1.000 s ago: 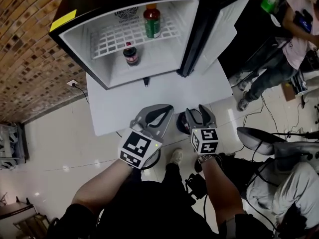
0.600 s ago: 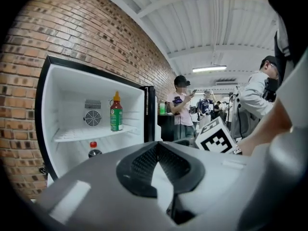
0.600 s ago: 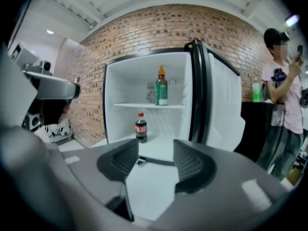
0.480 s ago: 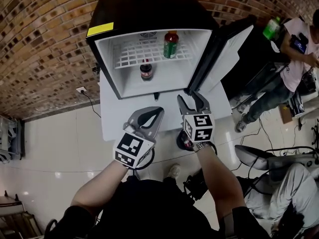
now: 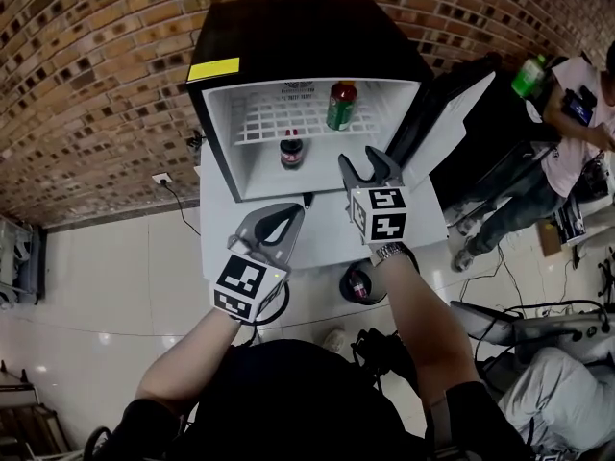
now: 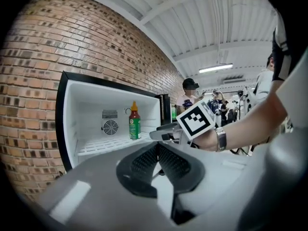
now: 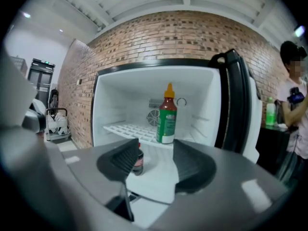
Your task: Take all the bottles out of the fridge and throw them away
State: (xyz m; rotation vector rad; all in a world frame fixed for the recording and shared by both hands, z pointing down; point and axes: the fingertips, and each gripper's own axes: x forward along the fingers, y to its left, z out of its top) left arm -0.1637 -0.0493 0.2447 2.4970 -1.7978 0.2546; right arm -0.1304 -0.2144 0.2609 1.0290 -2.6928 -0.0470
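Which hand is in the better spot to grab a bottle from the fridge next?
Right, probably. The right gripper sits at the mouth of the open black mini fridge, fingers apart, facing the small dark cola bottle and the green-labelled sauce bottle. The left gripper hangs farther back, fingers together.

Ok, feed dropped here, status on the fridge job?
Left gripper jaws shut, empty. Right gripper jaws apart, empty, before the open fridge. Green-label bottle on shelf, small dark bottle below. Nothing in the way.
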